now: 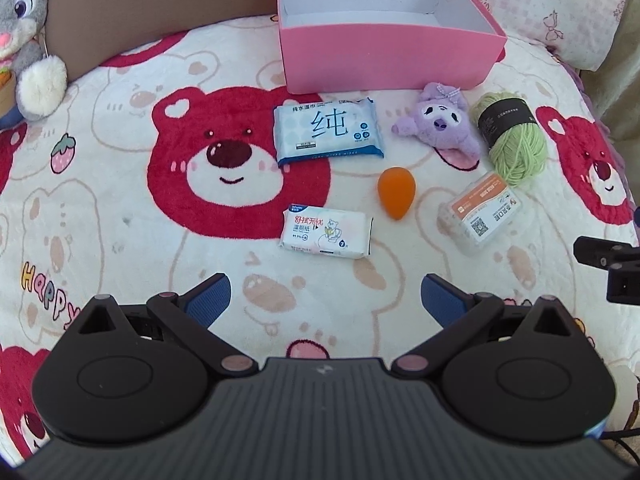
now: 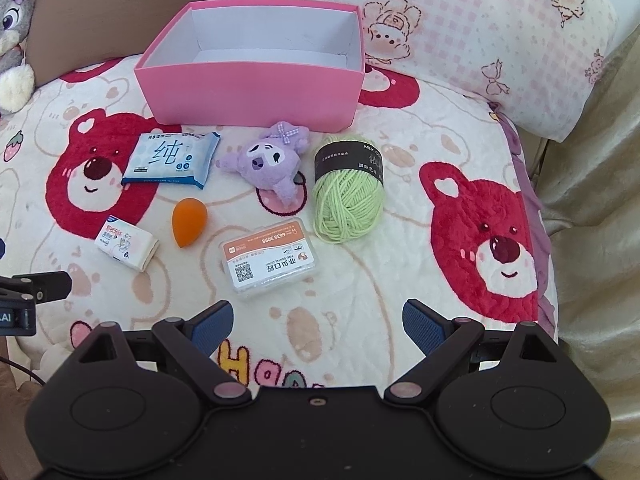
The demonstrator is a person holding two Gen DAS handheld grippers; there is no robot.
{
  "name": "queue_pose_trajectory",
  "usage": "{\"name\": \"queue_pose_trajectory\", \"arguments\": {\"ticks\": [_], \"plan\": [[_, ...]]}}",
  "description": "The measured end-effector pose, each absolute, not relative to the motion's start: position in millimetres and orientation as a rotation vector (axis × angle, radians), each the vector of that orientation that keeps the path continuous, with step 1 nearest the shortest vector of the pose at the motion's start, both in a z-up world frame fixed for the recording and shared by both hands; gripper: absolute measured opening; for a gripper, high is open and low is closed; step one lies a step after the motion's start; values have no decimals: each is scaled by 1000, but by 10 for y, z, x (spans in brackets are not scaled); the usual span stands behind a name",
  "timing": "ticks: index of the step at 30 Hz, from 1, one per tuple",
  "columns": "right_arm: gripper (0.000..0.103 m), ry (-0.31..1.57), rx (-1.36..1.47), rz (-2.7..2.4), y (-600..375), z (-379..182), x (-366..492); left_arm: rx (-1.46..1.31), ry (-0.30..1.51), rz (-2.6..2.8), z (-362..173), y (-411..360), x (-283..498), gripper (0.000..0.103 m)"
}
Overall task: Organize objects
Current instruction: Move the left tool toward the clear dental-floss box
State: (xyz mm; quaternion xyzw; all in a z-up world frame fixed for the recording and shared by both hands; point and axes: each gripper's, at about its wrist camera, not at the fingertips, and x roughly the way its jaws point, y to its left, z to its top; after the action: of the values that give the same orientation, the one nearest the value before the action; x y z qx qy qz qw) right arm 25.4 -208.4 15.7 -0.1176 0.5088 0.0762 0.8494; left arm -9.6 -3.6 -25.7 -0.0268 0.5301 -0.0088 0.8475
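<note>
Clearly nothing sits in the box (image 2: 256, 92) yet; all six items lie loose on the blanket (image 2: 400, 280) before it. Both the left gripper (image 1: 324, 300) and right gripper (image 2: 318, 324) hover spread wide, empty. The yarn (image 2: 347, 190) looks light and squashy: pinch across its banded middle. The sponge (image 2: 189, 222) may roll.

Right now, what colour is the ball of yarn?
Light green, with a black paper band; the ball of yarn shows best in the right wrist view.
</note>
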Motion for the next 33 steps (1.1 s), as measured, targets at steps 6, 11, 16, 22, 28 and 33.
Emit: {"name": "queue_pose_trajectory", "arguments": {"ticks": [6, 11, 16, 22, 28, 33], "plan": [[94, 1079, -247, 158, -2087, 146, 259, -88, 1133, -30, -258, 6, -83, 103], [94, 1076, -241, 164, -2083, 173, 245, -98, 1149, -35, -247, 12, -72, 103], [94, 1075, -233, 197, -2047, 210, 214, -88, 1148, -46, -197, 16, -88, 103], [94, 1064, -221, 195, -2030, 283, 177, -88, 1142, -72, -95, 22, -105, 103], [94, 1064, -199, 197, -2056, 340, 177, -83, 1130, -78, -1, 18, -106, 103], [94, 1068, -195, 198, -2065, 337, 188, -79, 1137, -104, 13, -54, -35, 103]]}}
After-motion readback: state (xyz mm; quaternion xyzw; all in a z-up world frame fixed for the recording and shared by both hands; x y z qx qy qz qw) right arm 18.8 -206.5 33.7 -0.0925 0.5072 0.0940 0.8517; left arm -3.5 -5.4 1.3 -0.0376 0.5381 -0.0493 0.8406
